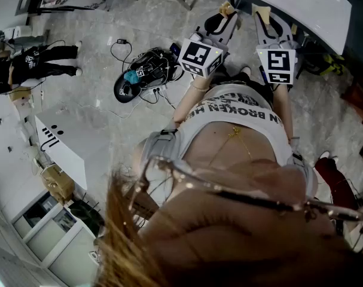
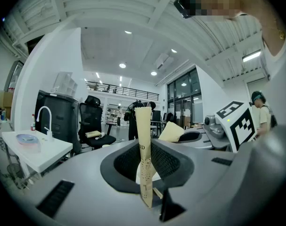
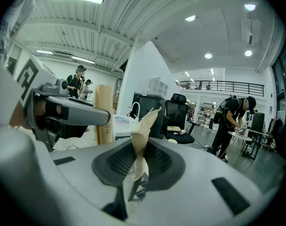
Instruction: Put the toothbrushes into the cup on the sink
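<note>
PERSON AT THE SINK STATION: A person in a white shirt [image 1: 236,113] printed "N BROKEN HE", with the rest of the line folded out of sight, holds two grippers out over a marbled floor [image 1: 103,58]. The white sink [image 2: 48,150] stands well apart from both, at the left of the left gripper view. A curved tap [image 2: 49,121] rises at its back edge and a pale round thing [image 2: 27,139] lies near its left end. No view is sharp enough to tell a cup or toothbrushes. The left gripper [image 1: 227,9] [image 2: 143,114] has its tan-taped jaws pressed together on nothing, with a printed "D" readable on the tape. The right gripper [image 1: 262,11] [image 3: 151,114] is likewise closed and empty. The left marker cube [image 1: 199,55] and right marker cube [image 1: 278,64] show black-and-white square patterns.
</note>
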Tool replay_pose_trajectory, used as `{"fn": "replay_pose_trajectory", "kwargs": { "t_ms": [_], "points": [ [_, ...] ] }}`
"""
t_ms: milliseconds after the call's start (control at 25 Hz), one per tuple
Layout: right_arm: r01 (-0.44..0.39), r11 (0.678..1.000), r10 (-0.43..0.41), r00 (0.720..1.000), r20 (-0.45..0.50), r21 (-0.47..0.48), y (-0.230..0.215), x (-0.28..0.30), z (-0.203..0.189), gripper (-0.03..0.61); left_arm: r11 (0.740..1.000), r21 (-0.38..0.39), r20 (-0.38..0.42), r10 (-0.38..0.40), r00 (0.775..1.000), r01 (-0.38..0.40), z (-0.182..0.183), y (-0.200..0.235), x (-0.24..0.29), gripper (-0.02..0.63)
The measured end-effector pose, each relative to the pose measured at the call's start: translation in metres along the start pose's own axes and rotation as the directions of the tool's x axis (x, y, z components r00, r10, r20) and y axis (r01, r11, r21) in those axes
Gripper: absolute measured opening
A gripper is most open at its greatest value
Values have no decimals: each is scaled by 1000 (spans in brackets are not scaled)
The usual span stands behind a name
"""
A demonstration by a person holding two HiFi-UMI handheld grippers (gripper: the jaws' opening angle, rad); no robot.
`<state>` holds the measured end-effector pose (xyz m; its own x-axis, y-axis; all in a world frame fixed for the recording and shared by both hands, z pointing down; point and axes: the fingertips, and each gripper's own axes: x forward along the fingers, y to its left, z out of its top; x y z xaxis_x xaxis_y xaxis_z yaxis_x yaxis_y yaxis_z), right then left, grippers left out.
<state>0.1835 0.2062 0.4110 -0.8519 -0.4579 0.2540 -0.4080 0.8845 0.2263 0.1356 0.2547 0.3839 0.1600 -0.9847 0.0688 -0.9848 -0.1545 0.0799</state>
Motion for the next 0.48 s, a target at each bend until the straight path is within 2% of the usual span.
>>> {"fn": "replay_pose_trajectory", "kwargs": {
  "t_ms": [200, 480],
  "points": [
    [-8, 1000, 8, 999, 39, 24, -6, -4, -3, 63, 1000, 5, 3, 2, 1000, -2, -1, -6, 5, 66],
    [-13, 999, 12, 1000, 27, 31, -12, 0, -15, 63, 1000, -4, 15, 21, 1000, -21, -3, -4, 5, 66]
  ]
}}
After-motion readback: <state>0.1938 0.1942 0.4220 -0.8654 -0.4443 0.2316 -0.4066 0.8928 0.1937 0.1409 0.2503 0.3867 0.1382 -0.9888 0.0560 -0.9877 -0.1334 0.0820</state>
